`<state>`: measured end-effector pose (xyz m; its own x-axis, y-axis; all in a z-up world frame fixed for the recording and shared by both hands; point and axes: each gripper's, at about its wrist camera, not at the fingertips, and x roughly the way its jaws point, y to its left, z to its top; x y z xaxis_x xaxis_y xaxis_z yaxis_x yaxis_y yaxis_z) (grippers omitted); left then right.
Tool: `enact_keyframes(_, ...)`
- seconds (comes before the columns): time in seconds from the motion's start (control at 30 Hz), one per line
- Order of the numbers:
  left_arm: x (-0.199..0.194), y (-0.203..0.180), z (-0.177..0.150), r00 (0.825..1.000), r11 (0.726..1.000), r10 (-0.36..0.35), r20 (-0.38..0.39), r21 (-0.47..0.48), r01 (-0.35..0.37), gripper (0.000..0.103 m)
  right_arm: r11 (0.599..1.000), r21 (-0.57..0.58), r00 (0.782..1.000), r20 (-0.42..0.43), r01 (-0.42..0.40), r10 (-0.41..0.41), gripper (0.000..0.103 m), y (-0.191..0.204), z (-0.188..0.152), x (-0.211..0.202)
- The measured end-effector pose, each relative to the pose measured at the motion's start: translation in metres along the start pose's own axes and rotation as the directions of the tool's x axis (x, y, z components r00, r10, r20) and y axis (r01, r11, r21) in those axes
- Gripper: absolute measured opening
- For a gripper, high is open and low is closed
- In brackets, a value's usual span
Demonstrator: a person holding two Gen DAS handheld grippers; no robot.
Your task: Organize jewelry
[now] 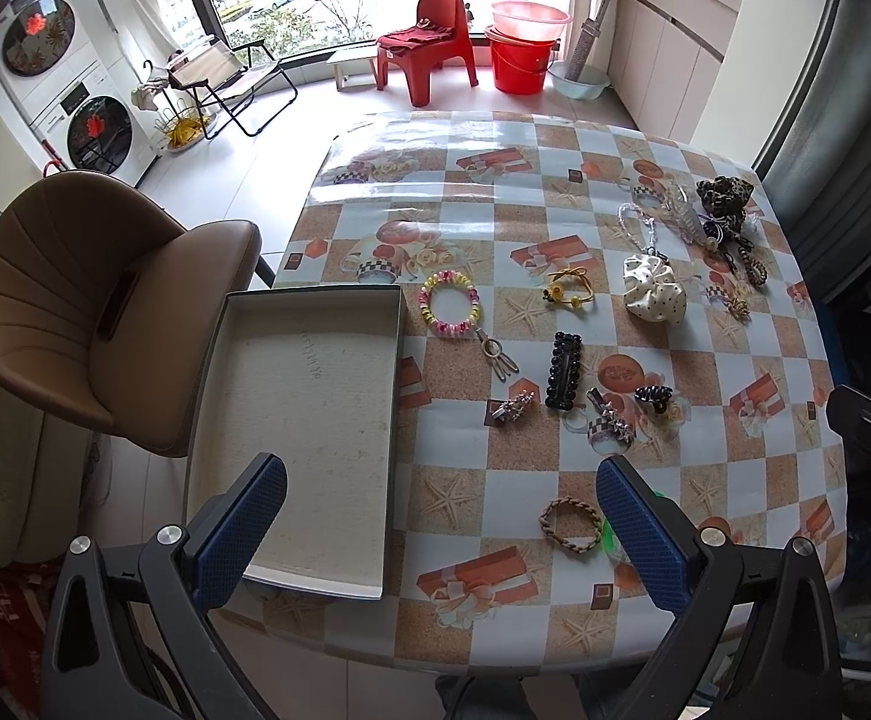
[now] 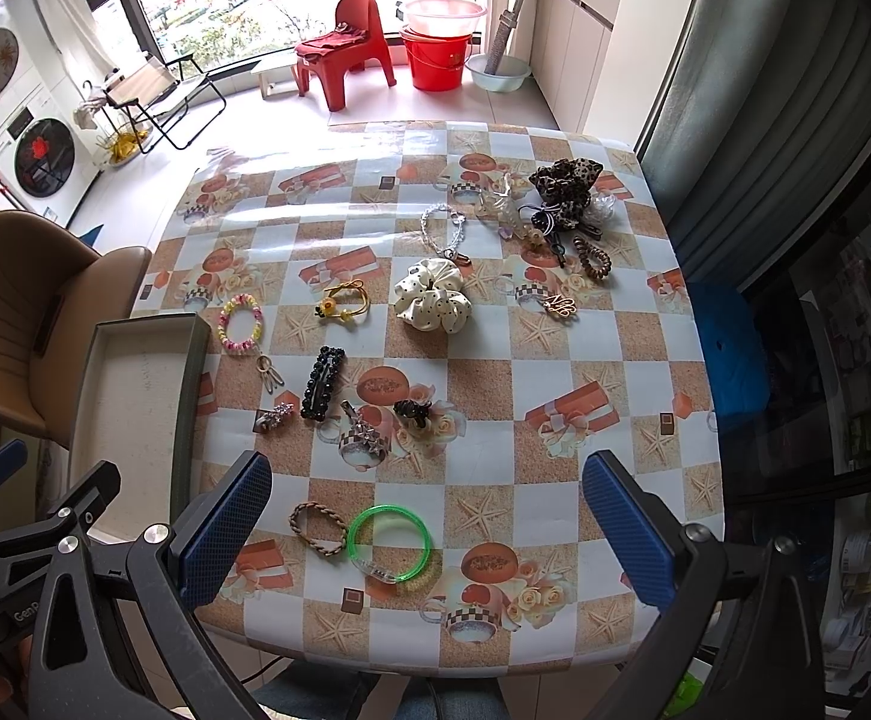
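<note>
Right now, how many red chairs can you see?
1. The red chair stands on the floor by the window, past the far edge of the table, beside the red bucket. More could be hidden outside the picture.

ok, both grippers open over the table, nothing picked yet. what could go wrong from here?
1. The box overhangs the table's left edge; a nudge from the left gripper may tip it off.
2. The green bangle touches the braided hair tie; grabbing one could drag the other.
3. The far pile around the leopard scrunchie is tangled; one pick may lift several pieces.
</note>
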<state>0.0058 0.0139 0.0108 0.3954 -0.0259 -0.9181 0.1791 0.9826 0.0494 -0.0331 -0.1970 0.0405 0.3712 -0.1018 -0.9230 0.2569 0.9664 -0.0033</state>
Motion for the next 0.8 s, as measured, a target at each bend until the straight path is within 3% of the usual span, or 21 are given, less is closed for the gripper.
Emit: enact_keyframes(0.8,0.0000,-0.0007,0.0010,1.000,1.000,0.001,-0.003,0.001,-0.001,0.103,1.000,-0.001,1.000,-0.001,0.001,-0.001,0.103,0.0001,0.0012,0.0012)
